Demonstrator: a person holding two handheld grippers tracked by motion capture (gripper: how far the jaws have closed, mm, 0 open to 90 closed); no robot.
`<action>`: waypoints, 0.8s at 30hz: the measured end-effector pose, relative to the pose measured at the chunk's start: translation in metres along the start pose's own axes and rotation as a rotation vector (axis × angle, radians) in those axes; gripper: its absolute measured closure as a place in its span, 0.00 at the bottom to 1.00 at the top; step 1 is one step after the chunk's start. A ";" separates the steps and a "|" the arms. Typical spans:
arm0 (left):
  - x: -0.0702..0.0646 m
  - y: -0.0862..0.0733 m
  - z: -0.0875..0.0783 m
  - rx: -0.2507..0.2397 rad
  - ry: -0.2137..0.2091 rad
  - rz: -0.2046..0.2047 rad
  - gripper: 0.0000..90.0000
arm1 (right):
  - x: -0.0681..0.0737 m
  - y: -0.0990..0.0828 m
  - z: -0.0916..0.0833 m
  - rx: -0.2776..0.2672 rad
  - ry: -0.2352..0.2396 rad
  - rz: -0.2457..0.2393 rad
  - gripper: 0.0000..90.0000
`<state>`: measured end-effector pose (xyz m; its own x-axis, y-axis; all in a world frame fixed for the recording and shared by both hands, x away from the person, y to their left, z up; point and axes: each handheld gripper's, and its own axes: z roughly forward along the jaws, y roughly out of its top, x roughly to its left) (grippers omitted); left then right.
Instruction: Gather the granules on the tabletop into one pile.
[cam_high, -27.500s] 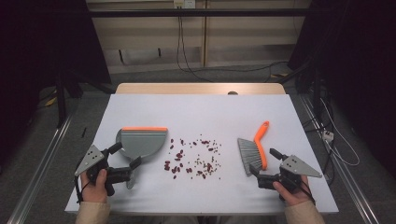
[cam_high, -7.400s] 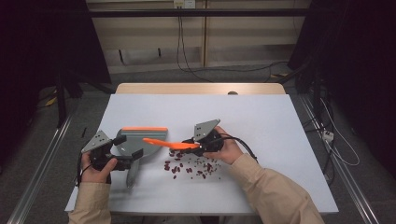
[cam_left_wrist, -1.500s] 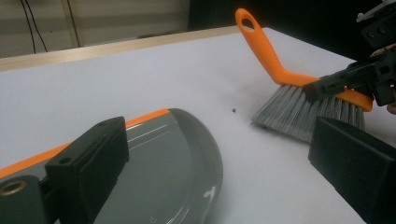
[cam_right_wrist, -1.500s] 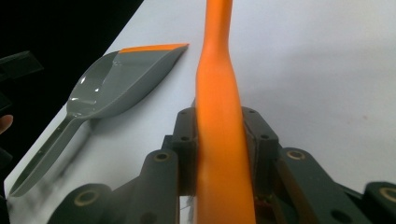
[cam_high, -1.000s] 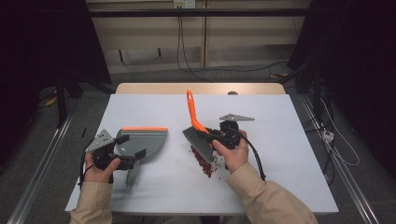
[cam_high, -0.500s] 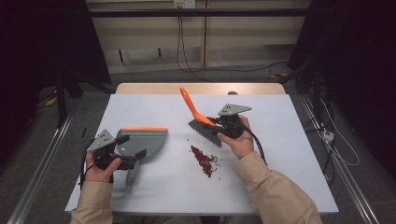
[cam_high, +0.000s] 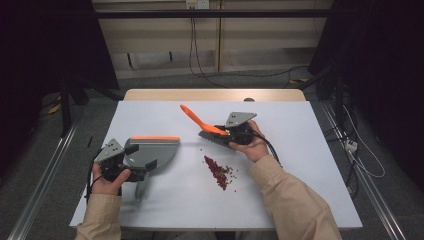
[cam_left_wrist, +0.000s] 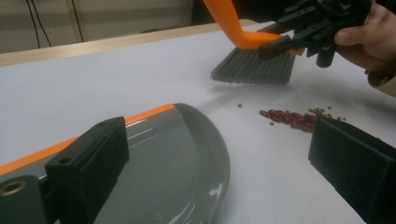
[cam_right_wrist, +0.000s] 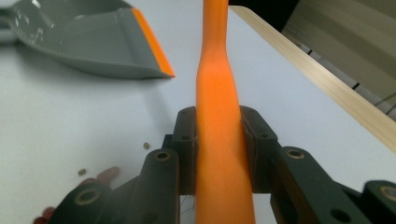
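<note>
The hand brush (cam_high: 212, 131), 1 of 1, sits pinched at its orange handle by the right gripper (cam_high: 227, 134), bristles lifted just beyond the heap of red beans (cam_high: 218, 171). The sweeping step looks underway: the next stroke calls for lowering the bristles behind the heap and pushing it toward the 1 dustpan (cam_high: 150, 152). The left gripper (cam_high: 131, 174) grips the dustpan's handle, left of the heap.

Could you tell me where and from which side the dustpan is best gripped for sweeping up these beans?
Grip the dustpan by its narrow handle at the end nearest the person, coming from that side. The orange-edged lip then stays free, lying flat on the table toward the beans.
</note>
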<state>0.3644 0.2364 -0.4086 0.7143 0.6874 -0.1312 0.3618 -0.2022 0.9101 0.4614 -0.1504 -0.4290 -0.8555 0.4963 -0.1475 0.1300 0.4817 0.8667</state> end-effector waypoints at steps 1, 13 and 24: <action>0.000 0.000 0.000 0.000 0.001 -0.001 0.06 | 0.000 -0.001 0.002 0.002 0.005 -0.031 0.79; 0.003 -0.001 -0.002 0.000 0.013 -0.011 0.06 | 0.020 0.002 0.011 0.036 0.151 -0.223 0.79; 0.007 0.000 -0.005 -0.025 0.011 -0.031 0.06 | 0.047 -0.004 -0.002 0.073 0.242 -0.278 0.77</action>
<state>0.3660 0.2447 -0.4076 0.6961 0.7010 -0.1551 0.3682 -0.1630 0.9153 0.4195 -0.1307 -0.4383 -0.9557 0.1585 -0.2480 -0.0960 0.6287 0.7717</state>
